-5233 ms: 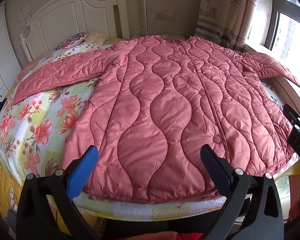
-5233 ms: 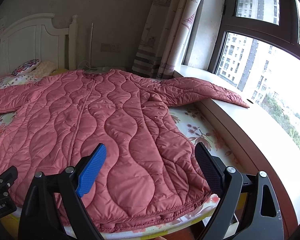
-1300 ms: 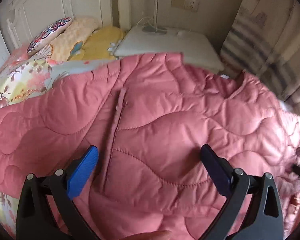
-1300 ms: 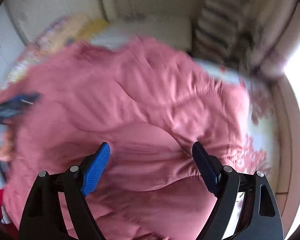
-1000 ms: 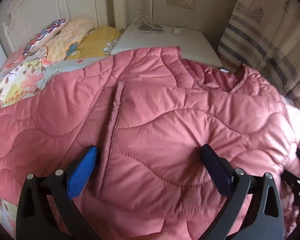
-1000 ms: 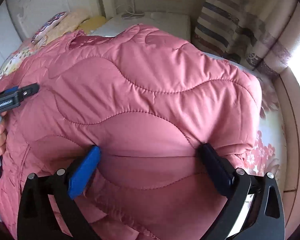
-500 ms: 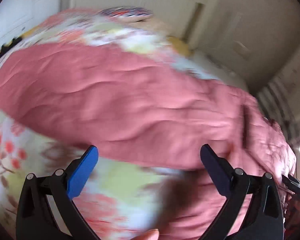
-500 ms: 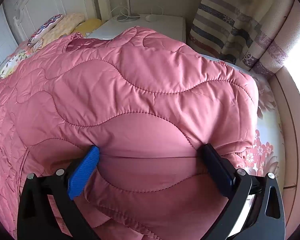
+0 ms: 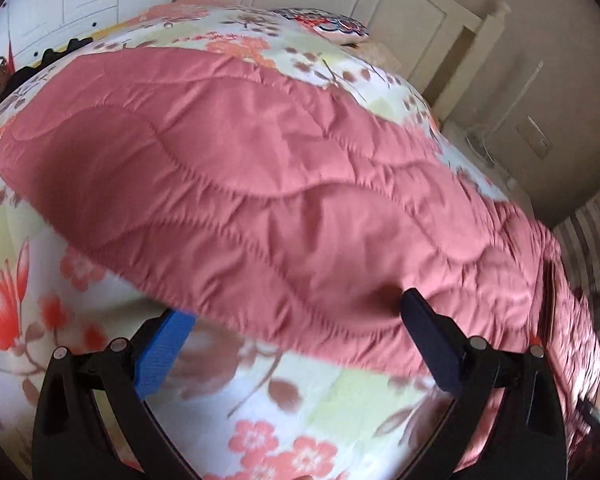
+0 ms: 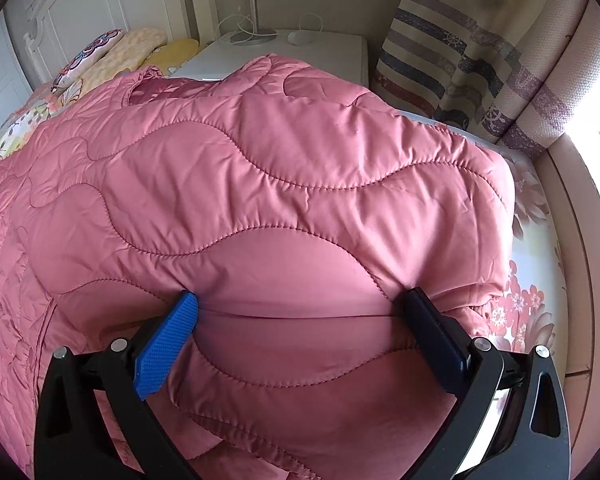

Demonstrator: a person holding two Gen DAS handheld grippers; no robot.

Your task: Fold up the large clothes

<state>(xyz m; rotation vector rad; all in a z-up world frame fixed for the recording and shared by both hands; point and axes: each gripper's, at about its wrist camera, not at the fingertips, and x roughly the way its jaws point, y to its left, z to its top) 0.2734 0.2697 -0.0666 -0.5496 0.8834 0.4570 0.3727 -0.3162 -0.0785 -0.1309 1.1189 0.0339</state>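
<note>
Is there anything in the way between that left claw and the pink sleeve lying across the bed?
Nothing visible. The left gripper hangs open right at the near edge of the sleeve, with only the flowered bedspread beneath. The pillow lies far beyond it.

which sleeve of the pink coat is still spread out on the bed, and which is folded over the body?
The sleeve by the left gripper lies flat on the floral bedspread. The window-side one isn't out on the bed.

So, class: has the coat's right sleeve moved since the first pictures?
Yes. The right sleeve has left the windowsill and now lies folded inward across the coat's body, under the open right gripper.
</note>
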